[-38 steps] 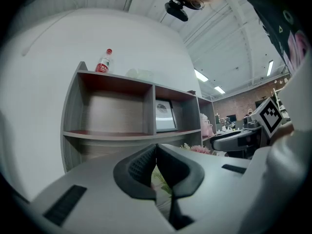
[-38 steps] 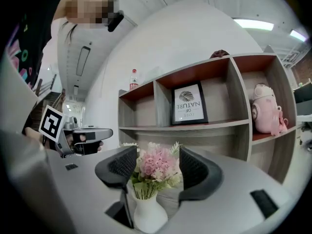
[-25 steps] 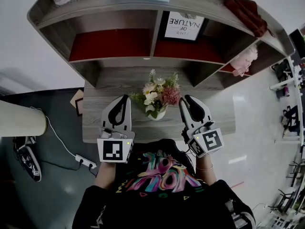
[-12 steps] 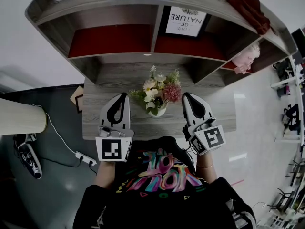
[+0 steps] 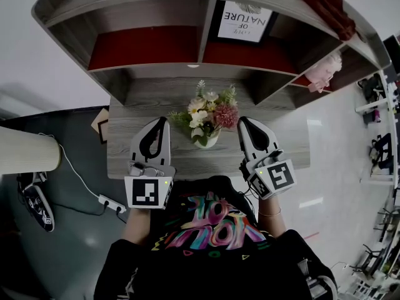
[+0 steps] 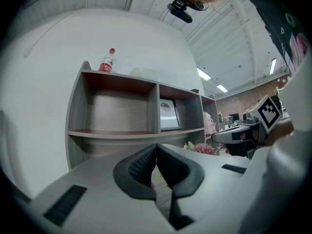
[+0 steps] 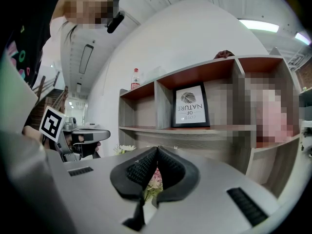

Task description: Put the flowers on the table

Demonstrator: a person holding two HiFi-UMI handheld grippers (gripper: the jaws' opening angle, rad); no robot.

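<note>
A small white vase of pink, white and green flowers (image 5: 207,119) stands on the grey wooden table (image 5: 125,158), in front of the shelf unit. My left gripper (image 5: 164,121) hangs just left of the bouquet, jaws shut and empty. My right gripper (image 5: 242,122) hangs just right of it, also shut with nothing between the pads. In the left gripper view the flowers (image 6: 201,148) peek past the closed jaws (image 6: 156,146). In the right gripper view the blossoms (image 7: 155,180) show behind the closed tips (image 7: 157,150).
A grey shelf unit (image 5: 206,36) with red-lined compartments rises behind the table. It holds a framed print (image 5: 244,21), a pink item (image 5: 324,72) and a dark red cloth (image 5: 328,14). A power strip and cable (image 5: 106,204) lie on the floor at left.
The right gripper's jaws have closed from slightly open. Both grippers have stayed beside the flowers, shifting only slightly.
</note>
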